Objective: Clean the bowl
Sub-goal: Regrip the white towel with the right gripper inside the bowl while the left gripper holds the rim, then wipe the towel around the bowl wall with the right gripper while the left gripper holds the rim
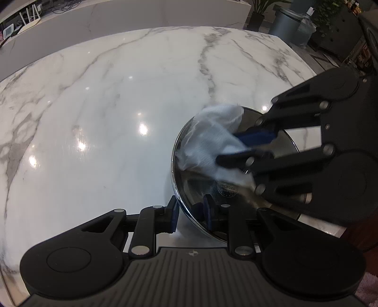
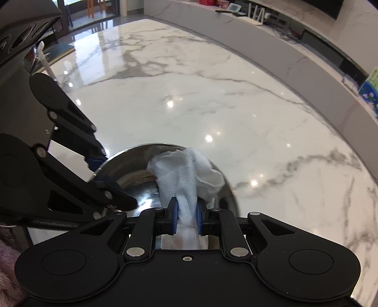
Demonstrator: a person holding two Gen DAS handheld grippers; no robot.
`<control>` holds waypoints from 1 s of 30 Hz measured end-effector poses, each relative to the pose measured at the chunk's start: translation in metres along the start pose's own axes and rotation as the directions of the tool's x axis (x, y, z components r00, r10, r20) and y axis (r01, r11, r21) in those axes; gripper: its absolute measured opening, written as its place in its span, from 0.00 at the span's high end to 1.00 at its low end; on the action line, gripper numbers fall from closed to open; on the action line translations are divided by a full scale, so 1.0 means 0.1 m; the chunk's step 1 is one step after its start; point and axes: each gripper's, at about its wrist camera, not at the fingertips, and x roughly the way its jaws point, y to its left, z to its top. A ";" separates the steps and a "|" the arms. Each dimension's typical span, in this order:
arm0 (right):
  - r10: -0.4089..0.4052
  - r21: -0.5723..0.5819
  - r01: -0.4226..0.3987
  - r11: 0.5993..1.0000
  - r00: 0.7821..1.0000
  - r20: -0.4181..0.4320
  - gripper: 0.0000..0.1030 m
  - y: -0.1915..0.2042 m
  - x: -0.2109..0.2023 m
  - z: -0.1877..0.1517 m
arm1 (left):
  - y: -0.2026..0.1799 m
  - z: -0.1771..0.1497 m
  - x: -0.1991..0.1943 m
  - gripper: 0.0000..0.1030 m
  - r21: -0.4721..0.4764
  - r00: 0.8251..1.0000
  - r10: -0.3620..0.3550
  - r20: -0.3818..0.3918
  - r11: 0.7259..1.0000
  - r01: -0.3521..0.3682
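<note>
A shiny steel bowl (image 1: 203, 189) stands tilted on the white marble table (image 1: 118, 106). My left gripper (image 1: 190, 212) is shut on the bowl's near rim, one pad outside and one inside. My right gripper (image 2: 186, 220) is shut on a white paper towel (image 2: 184, 174), which is pressed into the bowl (image 2: 132, 172). In the left wrist view the right gripper (image 1: 238, 147) comes in from the right, with the towel (image 1: 212, 144) lying against the bowl's far inner wall. In the right wrist view the left gripper (image 2: 94, 170) holds the bowl's left rim.
The marble table stretches wide to the left and far side. A grey counter ledge (image 2: 271, 47) runs along the back. A grey bin (image 1: 287, 23) and a potted plant (image 1: 257, 11) stand beyond the table's far right corner.
</note>
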 end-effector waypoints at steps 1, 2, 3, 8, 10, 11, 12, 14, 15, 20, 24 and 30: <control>0.007 0.003 -0.007 1.000 1.000 -0.002 0.87 0.00 0.00 0.00 | 0.00 -0.01 0.00 0.80 0.000 1.000 0.001 0.002 1.000 -0.001; 0.022 0.011 -0.022 1.000 1.000 -0.007 0.87 -0.02 -0.01 0.00 | -0.01 -0.01 0.00 0.80 -0.002 1.000 0.001 0.002 1.000 -0.001; 0.042 0.023 -0.042 0.999 0.999 -0.017 0.87 -0.04 -0.01 0.00 | 0.00 -0.01 0.00 0.81 -0.007 1.000 0.000 0.002 1.000 0.000; 0.096 0.022 -0.094 0.995 0.991 -0.091 0.87 -0.09 -0.04 -0.02 | 0.01 0.00 -0.01 0.81 -0.035 1.000 0.004 0.007 0.999 -0.004; 0.099 -0.002 -0.100 0.995 0.987 -0.123 0.87 -0.04 -0.06 -0.03 | 0.02 0.01 -0.02 0.81 -0.040 1.000 0.006 0.009 0.999 -0.006; 0.101 -0.012 -0.104 0.995 0.985 -0.140 0.87 -0.02 -0.08 -0.03 | 0.01 0.01 -0.02 0.81 -0.040 1.000 0.006 0.010 0.999 -0.006; 0.104 -0.019 -0.108 0.994 0.983 -0.153 0.87 0.00 -0.09 -0.03 | 0.01 0.01 -0.03 0.81 -0.039 1.000 0.006 0.010 0.999 -0.005; 0.119 -0.026 -0.125 0.992 0.976 -0.183 0.87 0.04 -0.12 -0.03 | 0.00 0.00 -0.03 0.81 -0.037 1.000 0.005 0.011 0.999 -0.005; 0.130 -0.025 -0.138 0.990 0.973 -0.191 0.87 0.05 -0.13 -0.02 | -0.01 0.00 -0.03 0.81 -0.036 1.000 0.006 0.011 0.999 -0.005; 0.150 -0.021 -0.158 0.987 0.969 -0.197 0.87 0.13 -0.07 -0.02 | -0.03 -0.01 -0.02 0.81 -0.034 1.000 -0.004 0.002 0.999 0.004; 0.137 -0.010 -0.141 0.990 0.975 -0.176 0.88 0.14 -0.07 -0.03 | -0.06 -0.03 -0.04 0.81 -0.027 1.000 0.005 0.001 1.000 -0.005; 0.032 -0.054 -0.039 0.998 0.990 -0.138 0.89 0.22 -0.08 -0.05 | -0.06 -0.05 -0.06 0.81 -0.030 1.000 0.000 -0.005 1.000 0.000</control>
